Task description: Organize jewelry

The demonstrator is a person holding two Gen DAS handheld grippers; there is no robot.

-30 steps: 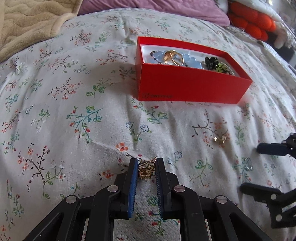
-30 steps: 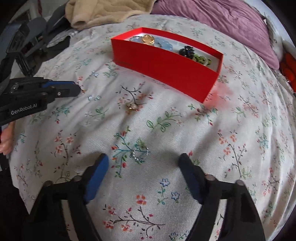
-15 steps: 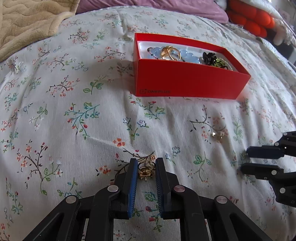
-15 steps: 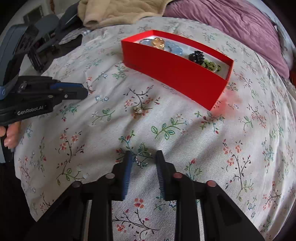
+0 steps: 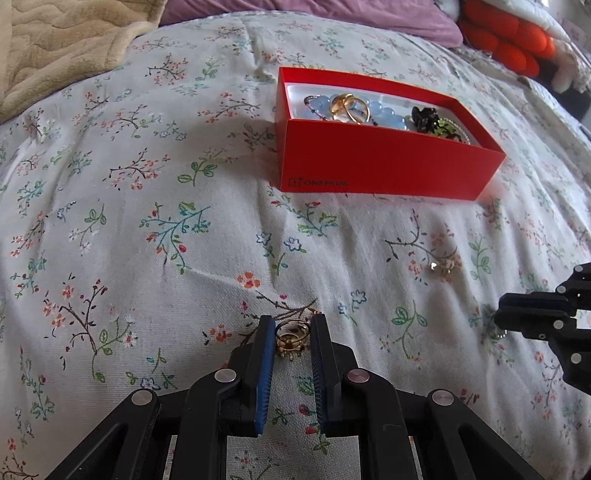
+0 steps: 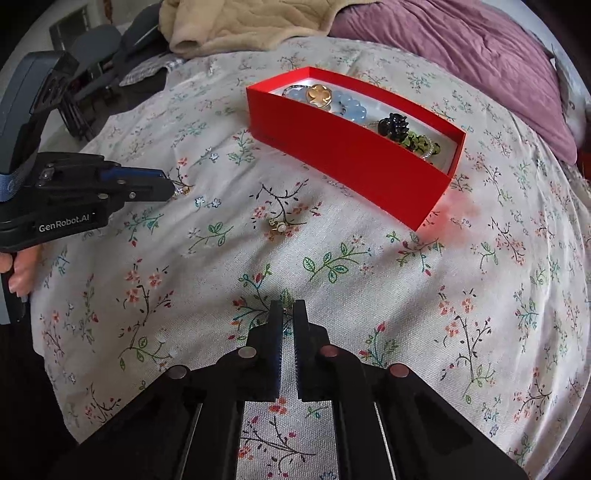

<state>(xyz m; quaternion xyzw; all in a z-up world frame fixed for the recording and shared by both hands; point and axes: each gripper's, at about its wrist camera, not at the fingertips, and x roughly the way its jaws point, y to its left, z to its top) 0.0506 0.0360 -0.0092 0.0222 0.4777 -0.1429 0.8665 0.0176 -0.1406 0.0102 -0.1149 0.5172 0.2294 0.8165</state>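
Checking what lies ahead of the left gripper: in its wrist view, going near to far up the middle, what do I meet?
Left gripper holding a gold ring → bare floral bedspread → red cardboard box of jewelry → purple pillow.

A home bedroom: a bed spread with white flower-printed cotton sheet, a beige quilted fleece blanket at its far left corner, a mauve pillow along its far edge.
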